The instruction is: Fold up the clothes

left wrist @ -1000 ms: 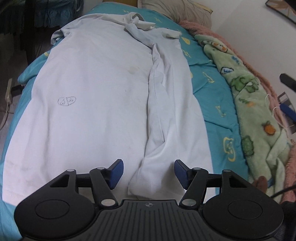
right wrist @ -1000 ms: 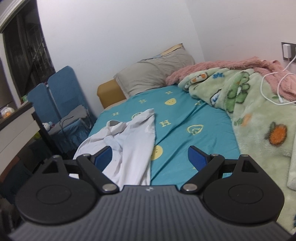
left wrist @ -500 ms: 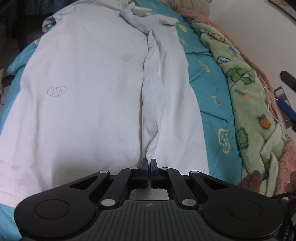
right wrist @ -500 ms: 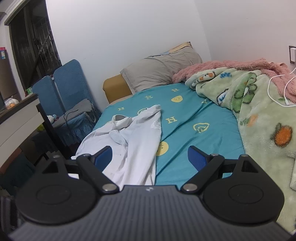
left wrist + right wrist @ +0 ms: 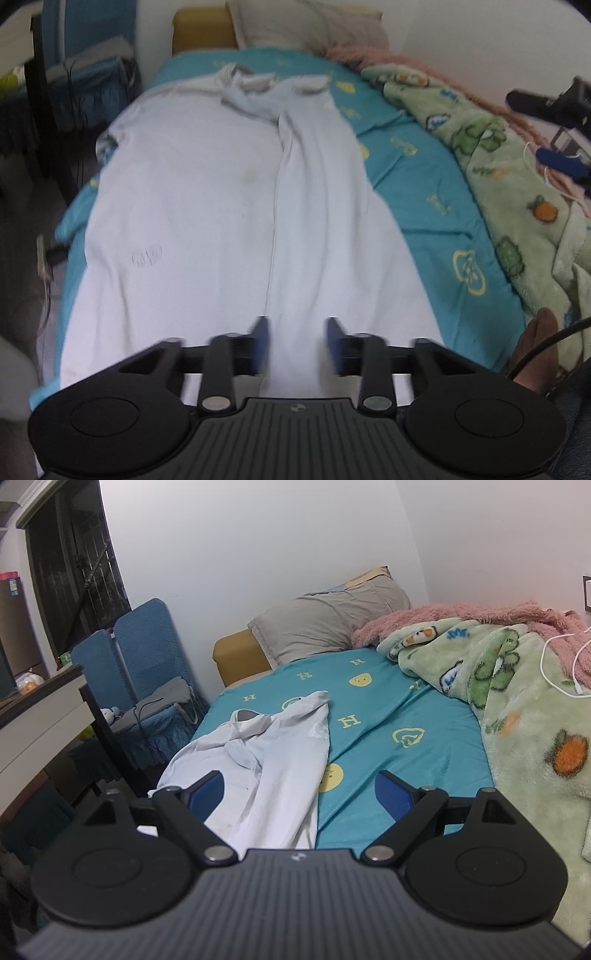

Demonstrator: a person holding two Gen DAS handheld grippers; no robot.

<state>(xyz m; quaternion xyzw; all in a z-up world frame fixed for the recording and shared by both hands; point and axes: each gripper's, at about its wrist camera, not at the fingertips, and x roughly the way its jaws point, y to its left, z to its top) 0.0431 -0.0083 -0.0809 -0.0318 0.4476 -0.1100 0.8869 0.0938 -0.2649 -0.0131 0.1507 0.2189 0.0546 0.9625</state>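
A white shirt [image 5: 207, 206] lies flat along the teal bed sheet [image 5: 417, 184], collar at the far end and its right side folded inward as a long strip. My left gripper [image 5: 297, 343] hangs over the near hem of that strip. Its jaws are opening, and the blue pads stand apart with the cloth below them, not pinched. In the right wrist view the same shirt [image 5: 273, 760] shows collar and sleeve. My right gripper [image 5: 299, 794] is open above the bed with nothing between its fingers.
A green patterned blanket [image 5: 517, 192] and a pink fleece [image 5: 461, 616] pile along the bed's right side, with a white cable [image 5: 546, 664] on them. A grey pillow [image 5: 328, 627] lies at the head. A blue chair [image 5: 147, 653] and a desk [image 5: 37, 709] stand left of the bed.
The left gripper, open a second ago, shut at the shirt's near hem, then opened again and pulled up and back. The folded strip now lies straighter. The right gripper stayed put.
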